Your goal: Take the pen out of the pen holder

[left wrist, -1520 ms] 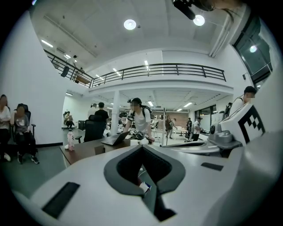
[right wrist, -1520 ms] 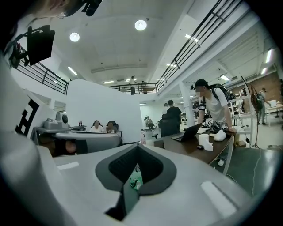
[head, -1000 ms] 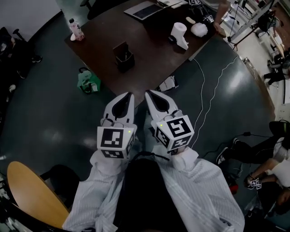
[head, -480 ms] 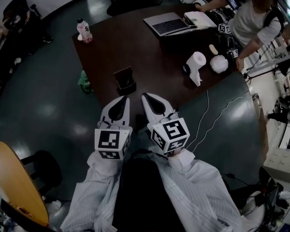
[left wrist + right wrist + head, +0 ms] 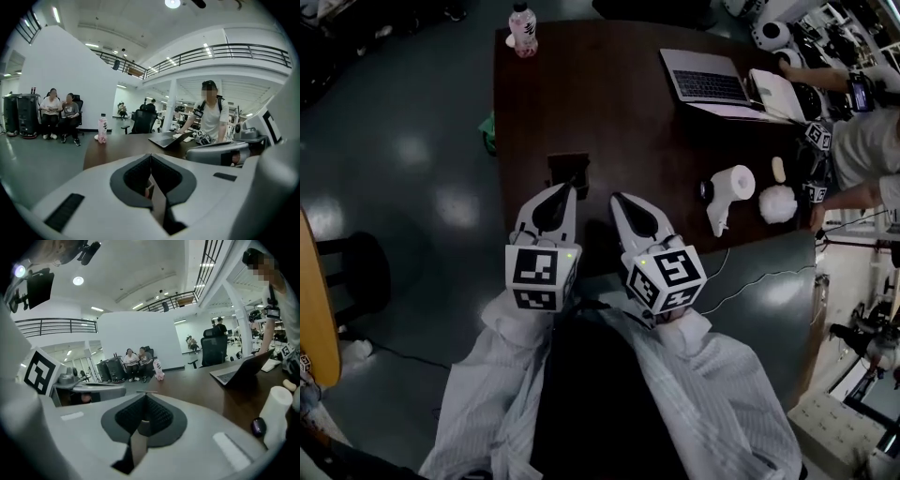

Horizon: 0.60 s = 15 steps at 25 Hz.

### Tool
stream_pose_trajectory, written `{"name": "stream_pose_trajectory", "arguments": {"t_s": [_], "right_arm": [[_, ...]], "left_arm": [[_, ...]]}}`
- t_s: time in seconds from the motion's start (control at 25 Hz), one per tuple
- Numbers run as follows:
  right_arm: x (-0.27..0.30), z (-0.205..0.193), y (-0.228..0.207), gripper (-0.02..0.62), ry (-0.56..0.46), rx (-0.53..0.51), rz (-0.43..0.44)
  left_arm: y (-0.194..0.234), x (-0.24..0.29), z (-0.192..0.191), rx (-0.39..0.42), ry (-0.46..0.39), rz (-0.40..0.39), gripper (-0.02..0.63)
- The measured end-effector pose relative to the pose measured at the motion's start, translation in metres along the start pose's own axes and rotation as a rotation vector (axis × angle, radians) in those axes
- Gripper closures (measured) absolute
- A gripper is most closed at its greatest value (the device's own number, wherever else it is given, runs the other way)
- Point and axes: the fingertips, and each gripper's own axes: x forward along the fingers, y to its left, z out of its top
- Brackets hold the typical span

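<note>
While both claws hang at the desk's front edge, pen holder (image 5: 568,167): dark box near the front-left corner of the desk (image 5: 609,103); the pen inside is too dim for me to pick out.
Left claw (image 5: 566,192): pressed together, empty, tip right in front of the holder.
Right claw (image 5: 620,199): pressed together, empty, just beside its partner.
Progress: nothing done yet, I judge; spreading, reaching, pinching and lifting all remain.
Room: desk edge close under the holder, bare wood beyond it; paper roll (image 5: 731,183) and laptop (image 5: 705,86) well apart.
</note>
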Motion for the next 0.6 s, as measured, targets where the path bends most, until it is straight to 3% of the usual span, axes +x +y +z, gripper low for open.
{"name": "stream_pose_trajectory", "arguments": {"t_s": [0.36, 0.48, 0.6], "right_arm": [[0.019, -0.016, 0.006, 0.594, 0.067, 0.002, 0.028], [0.019, -0.017, 0.001, 0.594, 0.076, 0.002, 0.031], [0.018, -0.017, -0.006, 0.594, 0.08, 0.009, 0.025]], "left_arm": [[0.022, 0.041, -0.032, -0.03, 0.13, 0.046, 0.6], [0.025, 0.054, -0.04, -0.007, 0.157, 0.088, 0.6], [0.021, 0.065, -0.051, 0.023, 0.203, 0.076, 0.577]]}}
